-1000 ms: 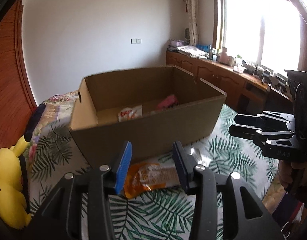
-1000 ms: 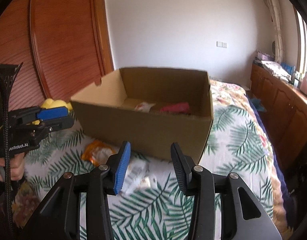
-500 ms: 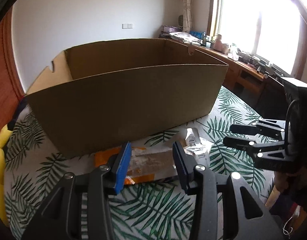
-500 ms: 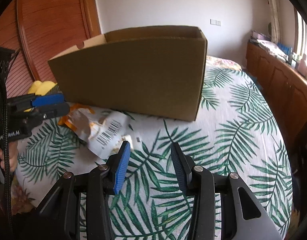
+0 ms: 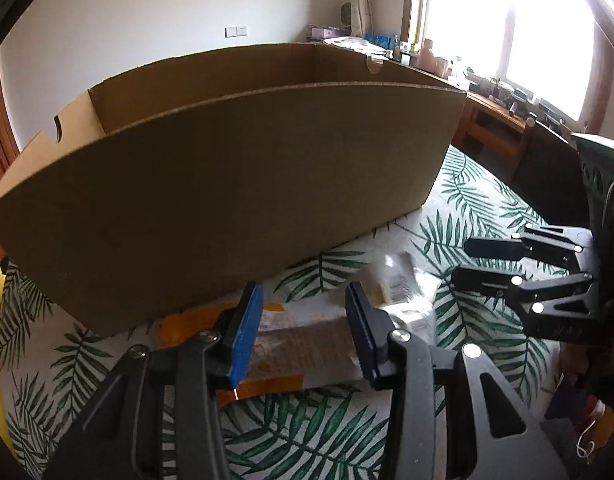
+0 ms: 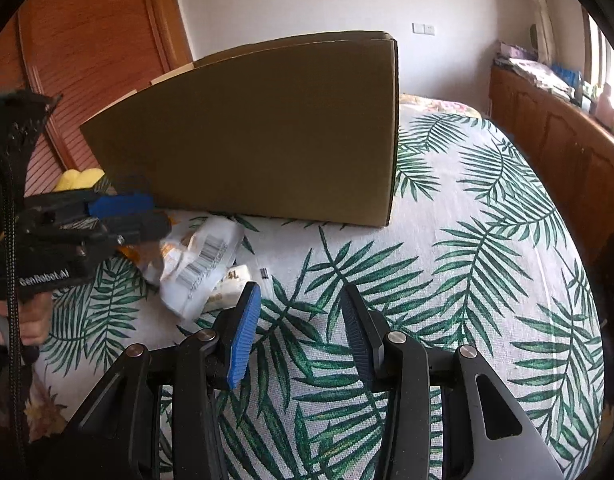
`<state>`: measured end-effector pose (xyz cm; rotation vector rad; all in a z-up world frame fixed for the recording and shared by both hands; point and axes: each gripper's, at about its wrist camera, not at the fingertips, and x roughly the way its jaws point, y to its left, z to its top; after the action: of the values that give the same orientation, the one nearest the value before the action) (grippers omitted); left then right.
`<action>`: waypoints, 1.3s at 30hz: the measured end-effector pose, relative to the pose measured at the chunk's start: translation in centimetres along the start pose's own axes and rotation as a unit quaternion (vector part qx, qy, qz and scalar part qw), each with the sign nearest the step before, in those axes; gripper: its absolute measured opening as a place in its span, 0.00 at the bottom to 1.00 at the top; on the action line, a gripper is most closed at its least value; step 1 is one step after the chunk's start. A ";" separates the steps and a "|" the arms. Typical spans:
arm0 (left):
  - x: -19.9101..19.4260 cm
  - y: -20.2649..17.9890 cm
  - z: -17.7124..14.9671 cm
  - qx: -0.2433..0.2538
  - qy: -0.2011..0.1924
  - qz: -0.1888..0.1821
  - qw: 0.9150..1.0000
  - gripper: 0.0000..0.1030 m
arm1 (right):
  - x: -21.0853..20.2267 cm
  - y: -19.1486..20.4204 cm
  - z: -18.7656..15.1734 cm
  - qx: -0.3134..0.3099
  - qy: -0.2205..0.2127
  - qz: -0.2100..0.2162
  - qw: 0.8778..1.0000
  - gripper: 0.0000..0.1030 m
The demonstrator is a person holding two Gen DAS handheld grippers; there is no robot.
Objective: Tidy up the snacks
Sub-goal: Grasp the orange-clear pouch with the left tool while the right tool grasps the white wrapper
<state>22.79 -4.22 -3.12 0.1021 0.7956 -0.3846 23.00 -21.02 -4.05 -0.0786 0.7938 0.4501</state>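
Left gripper [image 5: 303, 330] fingers were parted over the orange snack packet [image 5: 291, 344] on the bed [image 6: 487, 264], just in front of the cardboard box [image 5: 235, 200], grasping nothing. "GenRobot.AI" read on its body. White barcoded packet [image 6: 203, 264] lay beside it. Right gripper [image 6: 301, 334] fingers were parted, empty.

One cardboard box [image 5: 235, 200] stands on the bed [image 6: 467, 280]. Three snack packets lie before it: one orange packet [image 5: 187, 322], one white barcoded packet [image 6: 203, 260], one small cream packet [image 6: 231, 286]. Two grippers show.
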 end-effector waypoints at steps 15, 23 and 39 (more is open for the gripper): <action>-2.3 0.6 -2.7 -0.011 0.025 0.030 0.999 0.43 | -0.1 0.6 -0.2 -0.009 0.001 -0.001 1.000 0.41; -2.6 1.7 -4.1 -0.059 0.041 0.091 0.993 0.48 | -0.1 0.7 -0.2 -0.009 0.001 -0.001 1.000 0.41; -1.7 2.3 -6.3 -0.101 0.040 0.114 0.987 0.78 | -0.3 1.6 0.0 -0.025 0.005 -0.007 1.000 0.41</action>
<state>18.31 -0.10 -6.43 0.0181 0.8877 -0.0821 22.10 -19.70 -3.68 -0.1337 0.7909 0.4567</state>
